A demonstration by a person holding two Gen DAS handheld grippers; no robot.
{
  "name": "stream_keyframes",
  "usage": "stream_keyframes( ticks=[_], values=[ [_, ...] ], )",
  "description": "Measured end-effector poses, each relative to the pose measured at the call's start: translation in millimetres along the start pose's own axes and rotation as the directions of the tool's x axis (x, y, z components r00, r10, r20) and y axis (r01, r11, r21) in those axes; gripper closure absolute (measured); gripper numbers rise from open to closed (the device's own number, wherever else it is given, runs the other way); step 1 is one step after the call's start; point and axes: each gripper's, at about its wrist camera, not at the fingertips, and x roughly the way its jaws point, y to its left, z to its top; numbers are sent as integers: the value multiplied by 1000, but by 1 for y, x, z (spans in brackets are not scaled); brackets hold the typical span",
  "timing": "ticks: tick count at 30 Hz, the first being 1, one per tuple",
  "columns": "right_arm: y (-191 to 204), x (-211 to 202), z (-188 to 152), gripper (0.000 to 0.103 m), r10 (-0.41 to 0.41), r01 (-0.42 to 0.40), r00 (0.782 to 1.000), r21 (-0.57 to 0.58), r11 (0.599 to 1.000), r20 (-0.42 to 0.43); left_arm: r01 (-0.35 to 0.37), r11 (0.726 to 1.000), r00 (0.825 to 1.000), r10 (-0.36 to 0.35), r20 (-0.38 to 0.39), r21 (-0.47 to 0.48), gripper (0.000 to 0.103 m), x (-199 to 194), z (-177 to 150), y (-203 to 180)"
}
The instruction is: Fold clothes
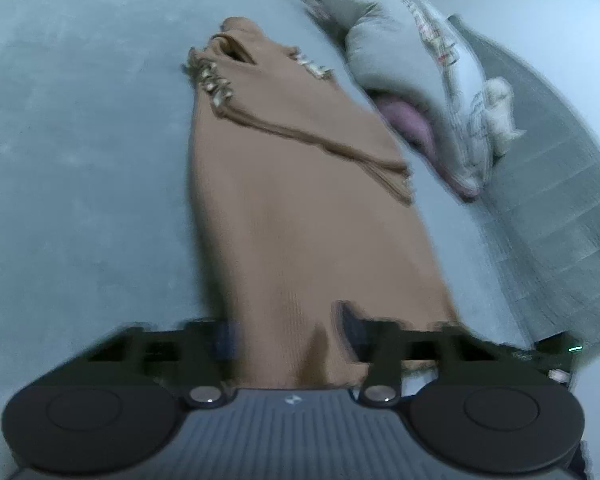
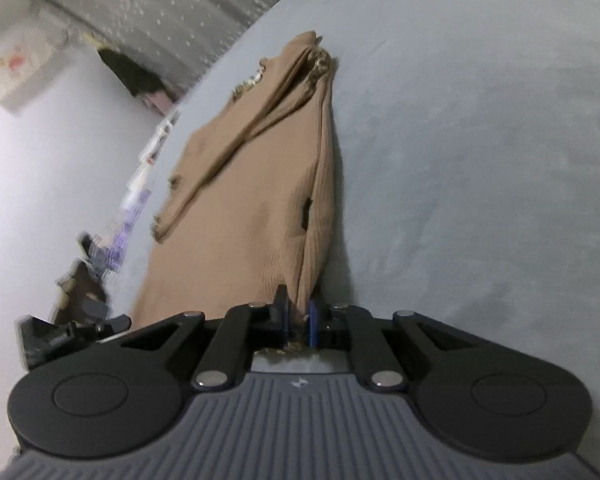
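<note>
Ribbed knit garment (image 2: 240, 208), matt plastic tool (image 2: 298, 322)

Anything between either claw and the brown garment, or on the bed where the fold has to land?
Nothing visible. Both the left claw and the right claw are already shut on the near edge of the brown garment. The grey bed surface beside it is bare; the pillow lies off to one side.

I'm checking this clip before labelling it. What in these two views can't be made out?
- Left wrist view: the left tongs are smeared by motion blur and brown fabric drapes over them, so pad contact is unclear.
- Right wrist view: the brown garment hem is hidden between the right tongs.
- Right wrist view: items along the bed edge are blurred beyond naming.
- Left wrist view: the grey pile is cut off at the top.
</note>
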Motion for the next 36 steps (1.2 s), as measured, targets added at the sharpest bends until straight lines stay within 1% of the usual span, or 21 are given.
stream_keyframes(
  ticks=[1, 2, 4, 9, 12, 13, 15, 16, 17, 18, 19, 20, 21, 23, 26, 29, 30, 31, 32, 34, 36],
  values=[
    [5, -5, -2, 94, -3, 3, 1000, -4, 1000, 28, 19, 1000, 1000, -19, 14, -24, 95, -4, 0, 3],
    [2, -13, -3, 95, 13, -13, 998, 13, 1000, 58, 35, 999, 999, -34, 33, -41, 95, -9, 0, 5],
    [-4, -30, -5, 97, 42, -48, 992, 46, 998, 120, 35, 998, 998, -33, 53, -48, 97, -16, 0, 8],
    [-7, -41, -11, 98, 48, -58, 988, 60, 996, 150, 32, 999, 994, -32, 104, 1, 98, -35, 1, -7],
    [-4, -41, -14, 98, 46, -56, 986, 57, 997, 159, 12, 1000, 993, -14, 116, 21, 98, -41, 2, -16],
    [-4, -41, -14, 98, 53, -62, 987, 53, 997, 154, -3, 999, 993, -1, 115, 32, 98, -41, 3, -18],
    [1, -33, -10, 97, 37, -41, 991, 25, 999, 128, -79, 994, 991, 70, 115, 81, 97, -36, 1, -22],
    [3, -27, -8, 91, 7, -7, 994, 4, 1000, 109, -129, 985, 986, 116, 120, 110, 96, -33, -2, -23],
    [1, -24, -6, 81, -6, 6, 994, 7, 1000, 105, -151, 983, 983, 137, 124, 105, 94, -31, -3, -21],
    [-1, -21, -4, 70, -19, 18, 995, 9, 1000, 100, -158, 984, 981, 146, 126, 84, 84, -28, -5, -18],
    [-4, -19, -2, 42, -46, 45, 993, 14, 999, 109, -164, 984, 980, 156, 127, 63, 72, -26, -7, -15],
    [-6, -17, 1, 14, -73, 72, 990, 18, 997, 117, -171, 984, 978, 165, 129, 41, 39, -24, -8, -12],
    [-9, -15, 3, 8, -100, 98, 987, 23, 995, 125, -180, 983, 974, 173, 146, 37, 22, -23, -9, -10],
    [-16, -13, 9, 6, -99, 92, 982, 46, 995, 160, -207, 977, 964, 194, 184, 53, 22, -23, -11, -9],
    [-19, -6, 14, 6, -85, 79, 980, 44, 996, 177, -268, 955, 949, 239, 205, 125, 21, -14, -13, -13],
    [-13, 13, 17, 5, -100, 102, 977, 0, 995, 188, -311, 927, 936, 261, 237, 208, 10, -2, -17, -19],
    [-12, 21, 17, 4, -84, 85, 979, 2, 996, 187, -323, 916, 932, 264, 247, 239, 2, 2, -19, -21],
    [-10, 29, 17, 0, -68, 68, 980, 5, 998, 187, -346, 894, 925, 274, 261, 286, 1, 10, -24, -25],
    [-9, 35, 16, 0, -60, 58, 979, 17, 998, 193, -367, 876, 918, 287, 273, 312, 1, 16, -26, -28],
    [-3, 46, 13, 0, -75, 77, 975, -2, 997, 207, -403, 850, 904, 312, 293, 338, 0, 22, -29, -32],
    [0, 52, 11, 0, -73, 79, 975, -20, 997, 212, -404, 853, 903, 314, 293, 331, 1, 25, -27, -31]
  ],
)
